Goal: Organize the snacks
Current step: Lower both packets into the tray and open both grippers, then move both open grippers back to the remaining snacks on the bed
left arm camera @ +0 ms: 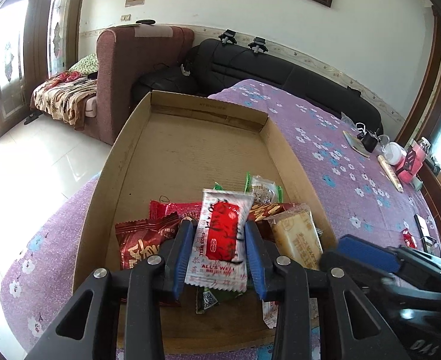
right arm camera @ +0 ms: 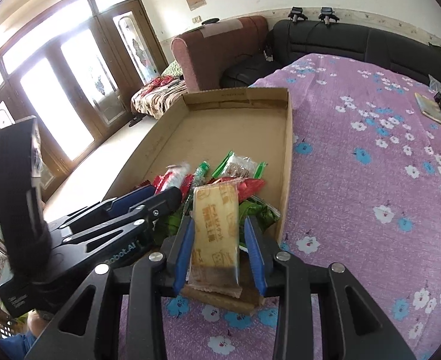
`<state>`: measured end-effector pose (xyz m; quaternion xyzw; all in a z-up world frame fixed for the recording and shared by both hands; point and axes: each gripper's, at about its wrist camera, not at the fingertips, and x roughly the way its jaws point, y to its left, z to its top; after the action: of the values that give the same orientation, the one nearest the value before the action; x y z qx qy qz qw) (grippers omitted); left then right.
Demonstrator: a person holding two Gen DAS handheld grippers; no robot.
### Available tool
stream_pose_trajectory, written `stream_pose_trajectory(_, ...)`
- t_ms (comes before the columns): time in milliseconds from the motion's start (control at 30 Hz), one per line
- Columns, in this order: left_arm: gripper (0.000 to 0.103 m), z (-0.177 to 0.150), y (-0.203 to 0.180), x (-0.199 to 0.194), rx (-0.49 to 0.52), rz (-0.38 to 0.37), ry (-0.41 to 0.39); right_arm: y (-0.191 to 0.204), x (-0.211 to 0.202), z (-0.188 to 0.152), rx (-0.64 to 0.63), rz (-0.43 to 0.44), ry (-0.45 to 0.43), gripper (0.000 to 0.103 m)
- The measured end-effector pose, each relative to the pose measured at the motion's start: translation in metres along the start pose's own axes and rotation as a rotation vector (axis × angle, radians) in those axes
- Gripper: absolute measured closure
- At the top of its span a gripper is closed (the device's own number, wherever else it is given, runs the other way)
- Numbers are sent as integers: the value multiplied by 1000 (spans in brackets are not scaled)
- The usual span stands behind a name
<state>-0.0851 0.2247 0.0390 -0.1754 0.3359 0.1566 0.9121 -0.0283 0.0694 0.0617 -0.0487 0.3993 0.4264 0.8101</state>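
On the purple floral bedspread (right arm camera: 370, 150), our shallow cardboard tray (left arm camera: 124, 162) stays mostly bare; the left gripper (left arm camera: 220, 240) fingers clasp a white-and-red snack packet (left arm camera: 223, 234), the right gripper (right arm camera: 219, 240) fingers a beige wrapped biscuit bar (right arm camera: 216, 234), and neither is placed yet.

The tablecloth (right arm camera: 370, 156) is purple with white and blue flowers. The cardboard tray (left arm camera: 136, 156) is plain brown. At lower centre, one snack packet (left arm camera: 220, 237) is white with a red panel; another packet (right arm camera: 216, 228) is pale yellow.

Both wrist cameras sit close above the near end of the cardboard tray (left arm camera: 136, 138) on the bed (right arm camera: 370, 156), angled downward toward the black sofa (left arm camera: 280, 69), sharing tray, snacks and wall.
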Motion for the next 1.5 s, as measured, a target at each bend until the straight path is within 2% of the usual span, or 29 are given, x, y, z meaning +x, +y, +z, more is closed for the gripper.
stream_pose_trajectory(133,65,-2,-3,-2,8,6,-12,-12,-21,-2,13,-14,-21,69)
stream_pose_trajectory(267,54,-3,-5,-7,18,10,-37,-40,-47,-7,58,-45,-34,69)
stream_pose_trajectory(367,51,-4,-6,-12,28,9,-58,-72,-68,-13,111,-83,-50,69)
stream_pose_trajectory(533,51,-6,-12,-16,54,26,-64,-152,-103,-24,282,-227,-96,69)
stream_pose_trajectory(600,51,-5,-14,-18,54,16,-61,-190,-118,-30,366,-340,-121,69)
stream_pose_trajectory(667,51,-3,-19,-22,58,0,-60,-224,-128,-37,444,-414,-130,69)
stream_pose_trajectory(767,51,0,-30,-29,72,-9,-73,-262,-128,-48,523,-459,-107,70)
stream_pose_trajectory(900,51,0,-47,-35,104,-42,-67,-275,-115,-53,562,-423,-62,70)
stream_pose_trajectory(1000,51,-3,-62,-36,135,-68,-52,-263,-104,-50,511,-372,-38,70)
stream_pose_trajectory(1033,51,-4,-67,-36,146,-74,-48,-256,-101,-50,487,-304,-29,69)
stream_pose_trajectory(1067,51,-5,-71,-37,156,-81,-45,-250,-99,-49,474,-184,-19,69)
stream_pose_trajectory(1100,51,-6,-75,-38,166,-87,-43,-249,-100,-49,480,-100,-23,69)
stream_pose_trajectory(1133,51,-7,-78,-39,175,-92,-40,-247,-105,-48,494,-47,-48,69)
stream_pose_trajectory(1167,51,-8,-81,-40,182,-95,-39,-248,-112,-47,498,-63,-70,69)
stream_pose_trajectory(1200,51,-9,-84,-42,190,-100,-38,-250,-119,-46,496,-127,-87,69)
stream_pose_trajectory(1233,51,-10,-87,-43,198,-104,-38,-255,-127,-48,504,-240,-94,69)
stream_pose_trajectory(1300,48,-12,-92,-45,212,-110,-39,-268,-136,-54,552,-368,-86,69)
stream_pose_trajectory(1400,46,-14,-101,-46,231,-123,-35,-297,-145,-72,680,-465,-49,69)
stream_pose_trajectory(1500,46,-17,-109,-47,254,-135,-32,-304,-148,-80,711,-544,-25,69)
